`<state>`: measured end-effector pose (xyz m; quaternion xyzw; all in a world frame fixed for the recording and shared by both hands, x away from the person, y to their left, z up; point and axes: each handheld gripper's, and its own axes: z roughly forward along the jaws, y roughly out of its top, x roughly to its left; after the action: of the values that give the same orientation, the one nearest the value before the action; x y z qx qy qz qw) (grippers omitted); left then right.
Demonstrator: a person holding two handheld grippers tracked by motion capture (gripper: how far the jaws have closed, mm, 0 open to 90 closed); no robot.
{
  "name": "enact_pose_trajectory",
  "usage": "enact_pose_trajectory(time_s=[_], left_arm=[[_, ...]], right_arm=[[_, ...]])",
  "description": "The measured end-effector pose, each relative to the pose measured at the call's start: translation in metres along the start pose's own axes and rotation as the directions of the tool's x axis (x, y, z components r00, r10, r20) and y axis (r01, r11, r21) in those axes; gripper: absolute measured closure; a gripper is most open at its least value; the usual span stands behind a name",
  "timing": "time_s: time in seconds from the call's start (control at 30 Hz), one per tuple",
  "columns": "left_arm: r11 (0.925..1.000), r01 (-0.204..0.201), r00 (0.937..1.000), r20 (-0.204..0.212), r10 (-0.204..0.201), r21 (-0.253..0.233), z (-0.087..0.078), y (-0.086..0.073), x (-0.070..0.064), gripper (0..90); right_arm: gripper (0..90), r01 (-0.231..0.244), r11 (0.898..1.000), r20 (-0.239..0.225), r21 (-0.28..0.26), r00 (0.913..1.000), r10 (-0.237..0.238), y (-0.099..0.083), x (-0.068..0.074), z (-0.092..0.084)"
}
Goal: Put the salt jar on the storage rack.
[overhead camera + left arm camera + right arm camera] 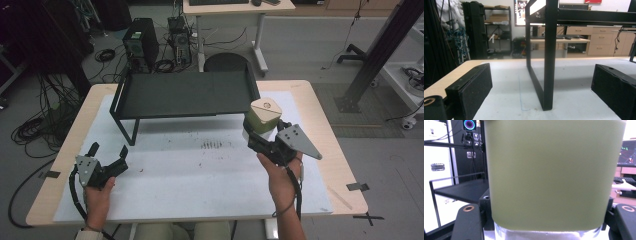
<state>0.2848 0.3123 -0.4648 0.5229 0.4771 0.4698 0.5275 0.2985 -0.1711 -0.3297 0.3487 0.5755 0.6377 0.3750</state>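
White mat covers our table (320, 150); black rack (185, 95) stands at the far side. Our right gripper (257, 137) clamps a green container (263, 116), lifted near the rack's right end. Left gripper (107, 152) rests near left, jaws wide, holding nothing.

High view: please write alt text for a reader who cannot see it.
The right tongs grip an olive-green container with a pale lid, held above a white mat on a wooden table. The left tongs rest open near the table's left edge. A low black shelf stands at the far side.
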Motion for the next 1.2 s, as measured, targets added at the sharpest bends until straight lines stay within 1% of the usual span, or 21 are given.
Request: enact_pose_trajectory(time_s=[0.07, 0.17, 0.3, 0.4, 0.57, 0.67, 0.87, 0.97, 1.13, 1.2], left_arm=[[1.0, 0.0, 1.0, 0.0, 0.0, 0.0, 0.0, 0.0, 0.0, 3.7], [1.0, 0.0, 1.0, 0.0, 0.0, 0.0, 0.0, 0.0, 0.0, 3.7], [1.0, -0.001, 1.0, 0.0, 0.001, 0.0, 0.0, 0.0, 0.0, 3.7], [1.0, 0.0, 1.0, 0.0, 0.0, -0.001, 0.0, 0.0, 0.0, 3.7], [1.0, 0.0, 1.0, 0.0, 0.0, 0.0, 0.0, 0.0, 0.0, 3.7], [1.0, -0.001, 1.0, 0.0, 0.001, 0.0, 0.0, 0.0, 0.0, 3.7], [1.0, 0.0, 1.0, 0.0, 0.0, -0.001, 0.0, 0.0, 0.0, 3.7], [1.0, 0.0, 1.0, 0.0, 0.0, 0.0, 0.0, 0.0, 0.0, 3.7], [1.0, 0.0, 1.0, 0.001, 0.0, -0.001, 0.0, 0.0, 0.0, 3.7], [1.0, 0.0, 1.0, 0.001, 0.0, -0.001, 0.0, 0.0, 0.0, 3.7]], right_arm=[[30.2, 0.004, 1.0, -0.008, -0.003, 1.0, -0.004, 0.007, 0.0, 0.004], [30.2, 0.024, 1.0, -0.017, -0.002, 0.9996, -0.024, 0.018, 0.002, 0.014], [30.2, 0.02, 1.0, -0.028, -0.013, 0.9994, -0.02, 0.027, 0.004, 0.026], [30.2, 0.027, 1.0, -0.035, -0.015, 0.999, -0.027, 0.034, 0.007, 0.036], [30.2, 0.024, 1.0, -0.045, -0.016, 0.9987, -0.025, 0.041, 0.011, 0.053], [30.2, 0.013, 1.0, -0.049, -0.018, 0.9987, -0.014, 0.045, 0.013, 0.065], [30.2, 0.013, 1.0, -0.053, -0.02, 0.9985, -0.014, 0.05, 0.018, 0.089], [30.2, 0.01, 1.0, -0.051, -0.021, 0.9987, -0.011, 0.051, 0.021, 0.104], [30.2, 0.024, 1.0, -0.051, -0.005, 0.9984, -0.024, 0.048, 0.027, 0.13], [30.2, 0.025, 1.0, -0.047, -0.006, 0.9986, -0.025, 0.045, 0.03, 0.14]])
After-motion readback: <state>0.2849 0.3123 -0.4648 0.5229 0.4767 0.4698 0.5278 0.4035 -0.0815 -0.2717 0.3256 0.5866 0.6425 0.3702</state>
